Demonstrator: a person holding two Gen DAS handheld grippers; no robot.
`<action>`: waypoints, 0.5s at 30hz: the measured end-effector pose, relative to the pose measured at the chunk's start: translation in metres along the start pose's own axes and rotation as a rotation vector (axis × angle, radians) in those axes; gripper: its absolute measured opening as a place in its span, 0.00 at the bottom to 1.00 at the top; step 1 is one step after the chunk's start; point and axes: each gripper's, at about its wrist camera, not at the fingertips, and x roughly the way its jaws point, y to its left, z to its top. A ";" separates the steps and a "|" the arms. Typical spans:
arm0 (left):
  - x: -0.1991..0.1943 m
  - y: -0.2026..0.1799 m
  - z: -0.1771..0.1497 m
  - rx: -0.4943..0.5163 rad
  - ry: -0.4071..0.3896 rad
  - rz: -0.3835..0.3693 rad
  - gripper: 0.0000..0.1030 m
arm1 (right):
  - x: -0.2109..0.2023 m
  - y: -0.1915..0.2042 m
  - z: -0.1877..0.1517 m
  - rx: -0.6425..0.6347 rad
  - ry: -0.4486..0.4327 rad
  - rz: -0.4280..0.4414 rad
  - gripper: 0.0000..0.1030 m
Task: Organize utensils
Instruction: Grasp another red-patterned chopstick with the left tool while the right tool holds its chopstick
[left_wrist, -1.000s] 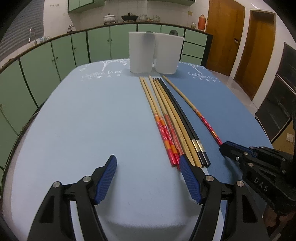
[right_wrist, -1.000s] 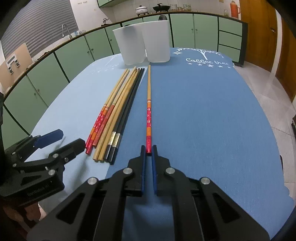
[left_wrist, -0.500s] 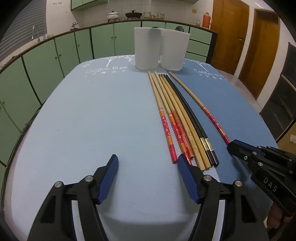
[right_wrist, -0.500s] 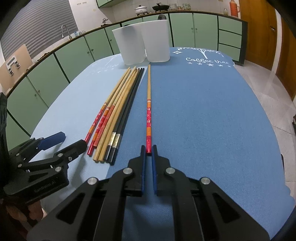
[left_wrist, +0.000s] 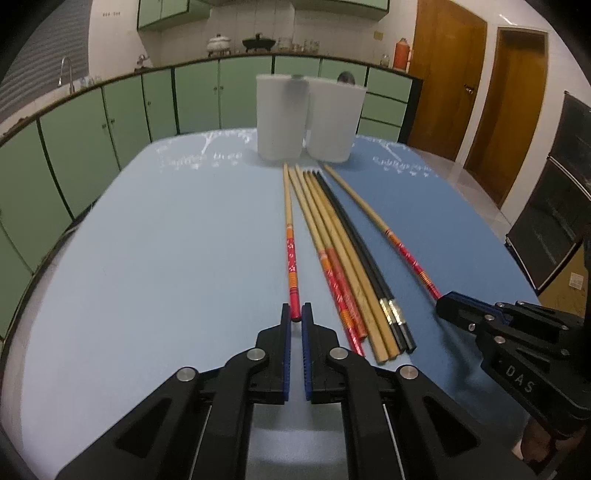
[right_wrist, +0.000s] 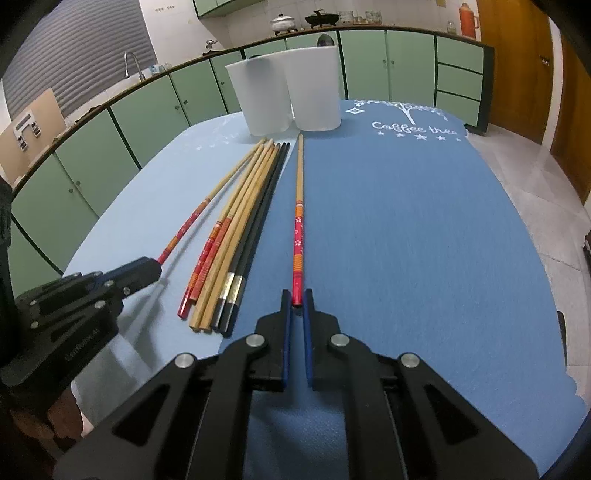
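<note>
Several chopsticks lie lengthwise on a blue tablecloth (left_wrist: 147, 258). My left gripper (left_wrist: 296, 317) is shut on the red end of one red-handled chopstick (left_wrist: 290, 254), drawn apart to the left of the bundle (left_wrist: 354, 266). My right gripper (right_wrist: 297, 301) is shut on the red end of another red-handled chopstick (right_wrist: 298, 229), right of the bundle (right_wrist: 240, 236). Two white cups (left_wrist: 282, 118) (left_wrist: 334, 122) stand side by side beyond the chopstick tips; they also show in the right wrist view (right_wrist: 260, 96) (right_wrist: 314, 88).
The bundle holds red-handled, plain wooden and black chopsticks with ends toward me. The right gripper shows in the left wrist view (left_wrist: 447, 308), the left gripper in the right wrist view (right_wrist: 147, 267). Green cabinets (left_wrist: 92, 122) surround the table; wooden doors (left_wrist: 447, 74) stand far right.
My left gripper has shut on the leftmost red-handled chopstick and drawn its end left, away from the bundle. My right gripper stays shut on its chopstick.
</note>
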 end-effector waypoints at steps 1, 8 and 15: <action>-0.001 -0.001 0.001 0.003 -0.005 0.000 0.05 | 0.000 0.001 0.000 -0.003 -0.001 -0.002 0.05; 0.016 0.001 -0.006 -0.012 0.063 -0.016 0.06 | 0.006 0.000 -0.003 -0.001 0.019 -0.010 0.05; 0.015 -0.008 -0.007 0.020 0.051 -0.008 0.33 | 0.007 0.000 -0.003 0.001 0.016 -0.008 0.06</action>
